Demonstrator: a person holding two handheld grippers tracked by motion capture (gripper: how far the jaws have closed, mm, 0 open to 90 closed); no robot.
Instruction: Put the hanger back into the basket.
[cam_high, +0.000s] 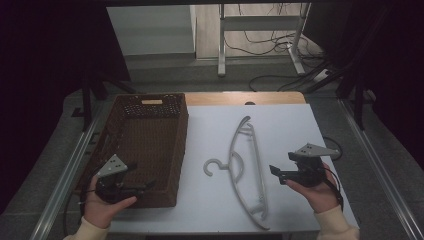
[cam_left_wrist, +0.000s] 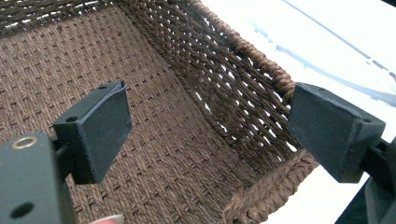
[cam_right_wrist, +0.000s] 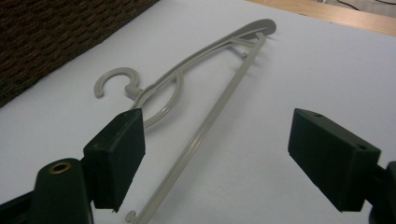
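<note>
Grey plastic clothes hanger (cam_high: 246, 167) flat on white table (cam_high: 295, 130), unheld; right gripper (cam_high: 278, 175) wide, approaching; left gripper (cam_high: 145, 188) wide over brown wicker basket (cam_high: 131, 107); next, probably closing on hanger's bar.

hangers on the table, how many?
1. The hanger lies flat on the white table, right of the basket, its hook toward the basket. The basket looks empty, so none seem hidden.
</note>
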